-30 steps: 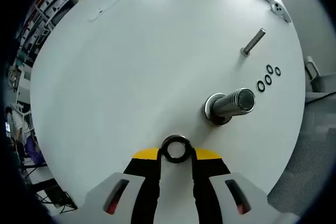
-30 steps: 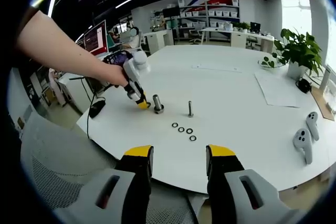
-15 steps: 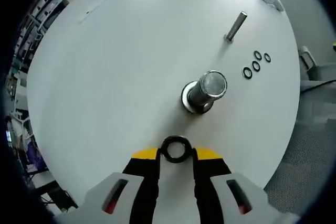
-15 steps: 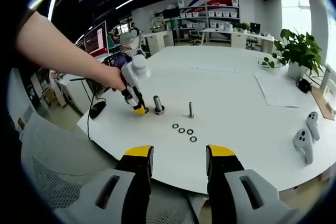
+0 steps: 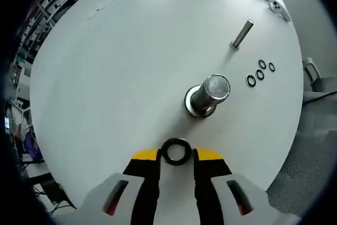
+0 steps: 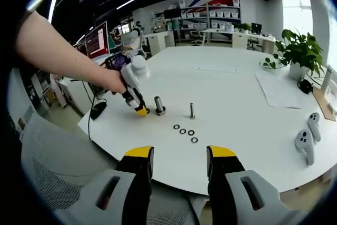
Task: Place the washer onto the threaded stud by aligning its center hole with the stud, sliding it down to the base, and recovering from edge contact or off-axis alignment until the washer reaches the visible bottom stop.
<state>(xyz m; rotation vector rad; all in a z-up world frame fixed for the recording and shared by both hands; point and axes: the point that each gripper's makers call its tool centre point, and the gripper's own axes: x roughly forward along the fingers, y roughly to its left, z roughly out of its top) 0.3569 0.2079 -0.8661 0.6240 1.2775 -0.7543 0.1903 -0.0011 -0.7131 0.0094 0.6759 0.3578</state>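
In the left gripper view my left gripper (image 5: 176, 155) is shut on a black washer (image 5: 176, 151), held flat between the yellow-tipped jaws above the white table (image 5: 121, 67). The thick threaded stud (image 5: 209, 94) stands upright just ahead and to the right of the washer, apart from it. A thinner stud (image 5: 241, 34) stands farther off. In the right gripper view my right gripper (image 6: 179, 156) is open with nothing between its jaws, low at the table's near edge. There a hand holds the left gripper (image 6: 138, 108) just left of the thick stud (image 6: 158, 105).
Three spare black washers (image 5: 260, 72) lie in a row right of the thick stud; they show as several rings (image 6: 185, 131) in the right gripper view. Two white controllers (image 6: 306, 138) lie at the right. Paper sheets (image 6: 279, 89) and a potted plant (image 6: 297, 51) sit far back.
The left gripper with the washer has shifted slightly back from the thick stud; the stud now sits a little higher and to the right. The right gripper has not moved.
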